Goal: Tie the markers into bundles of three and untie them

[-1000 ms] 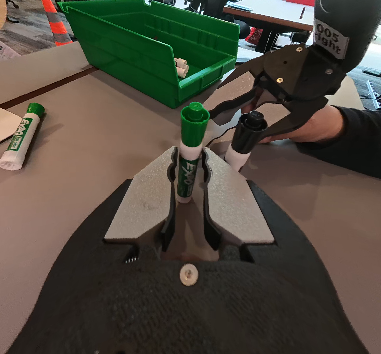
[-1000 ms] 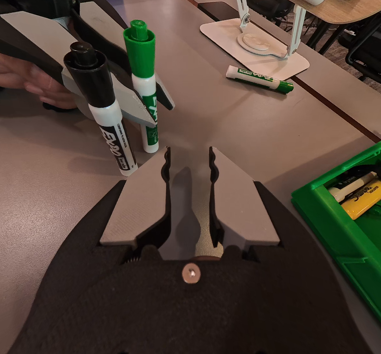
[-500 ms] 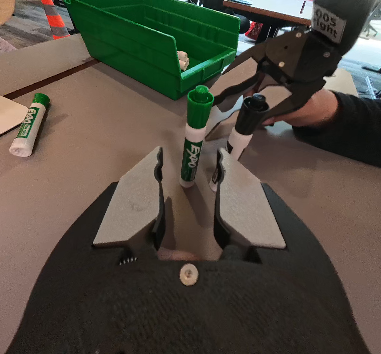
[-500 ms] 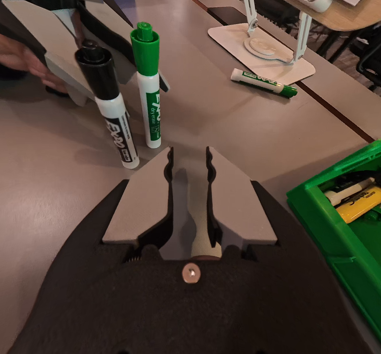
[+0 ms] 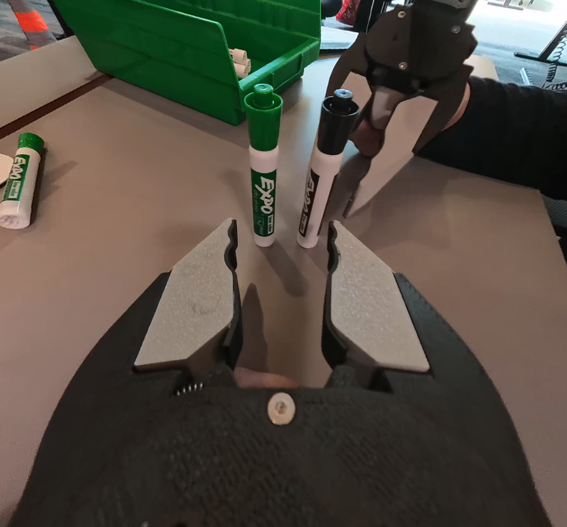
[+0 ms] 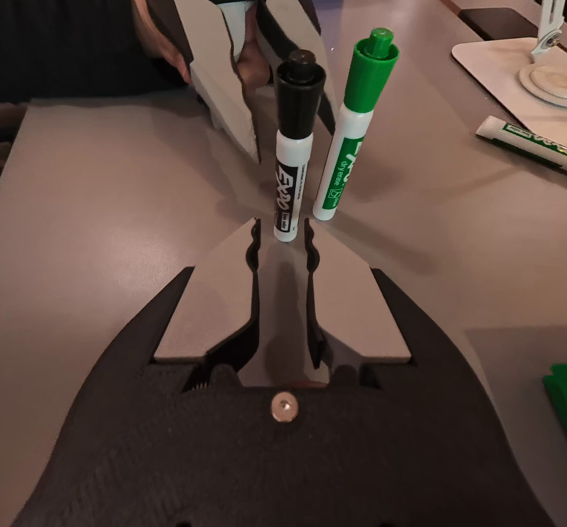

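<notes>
Two whiteboard markers, one green-capped (image 5: pixel 264 171) and one black-capped (image 5: pixel 322 171), are standing upright on your grey table (image 5: pixel 122 236). Your left tongs (image 5: pixel 280 236) are gaping wide, your right tongs (image 6: pixel 281 229) narrower; neither is holding anything. Only your left camera is showing the green plastic bin (image 5: pixel 171 36) with white marker ends (image 5: pixel 241 62) inside; only your right is showing the white stand (image 6: pixel 521 82).

A black-capped white dry-erase marker (image 6: pixel 290 156) stands upright on the grey tabletop (image 6: pixel 122 205), just beyond the parted grey tips of the right tongs (image 6: pixel 282 229), untouched. A green-capped white marker (image 6: pixel 352 131) stands beside it. The left tongs (image 6: pixel 276 131) gape behind them.
</notes>
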`<state>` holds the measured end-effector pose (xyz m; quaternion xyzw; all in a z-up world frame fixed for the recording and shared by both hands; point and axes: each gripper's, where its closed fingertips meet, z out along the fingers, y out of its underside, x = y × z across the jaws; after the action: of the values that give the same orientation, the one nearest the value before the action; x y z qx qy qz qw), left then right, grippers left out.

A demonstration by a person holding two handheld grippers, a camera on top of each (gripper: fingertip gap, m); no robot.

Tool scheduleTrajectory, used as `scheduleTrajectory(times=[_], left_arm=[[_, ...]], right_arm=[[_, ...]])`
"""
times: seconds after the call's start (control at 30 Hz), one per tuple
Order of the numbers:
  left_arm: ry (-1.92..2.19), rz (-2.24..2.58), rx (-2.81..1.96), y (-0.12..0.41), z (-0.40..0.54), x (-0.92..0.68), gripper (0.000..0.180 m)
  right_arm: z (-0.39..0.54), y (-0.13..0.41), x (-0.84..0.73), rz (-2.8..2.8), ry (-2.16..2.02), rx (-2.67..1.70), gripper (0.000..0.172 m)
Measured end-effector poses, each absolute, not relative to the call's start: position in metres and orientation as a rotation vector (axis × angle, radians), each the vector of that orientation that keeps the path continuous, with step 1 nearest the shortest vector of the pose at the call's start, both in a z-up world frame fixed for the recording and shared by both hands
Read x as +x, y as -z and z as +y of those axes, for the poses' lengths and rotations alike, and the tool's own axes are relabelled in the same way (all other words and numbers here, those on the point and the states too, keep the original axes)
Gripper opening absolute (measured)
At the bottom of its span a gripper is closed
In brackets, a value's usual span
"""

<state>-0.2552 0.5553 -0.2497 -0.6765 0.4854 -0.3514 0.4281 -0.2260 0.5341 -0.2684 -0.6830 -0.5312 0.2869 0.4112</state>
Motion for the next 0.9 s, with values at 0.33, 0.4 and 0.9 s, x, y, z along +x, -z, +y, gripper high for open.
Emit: scheduleTrajectory(times=[0.33,0.4,0.9], left_arm=[[0.871,1.243,-1.709,0.254,0.552,-0.251,0.057],[0.867,1.246,-1.715,0.256,0.552,-0.251,0.057],[0.875,1.263,-1.748,0.260,0.550,-0.247,0.056]], right_arm=[[0.538,0.282,-0.225,-1.370,-0.641,-1.787,0.012],[0.539,0.284,-0.226,-1.374,-0.623,-1.800,0.009],[0.541,0.292,-0.231,-1.396,-0.559,-1.830,0.007]])
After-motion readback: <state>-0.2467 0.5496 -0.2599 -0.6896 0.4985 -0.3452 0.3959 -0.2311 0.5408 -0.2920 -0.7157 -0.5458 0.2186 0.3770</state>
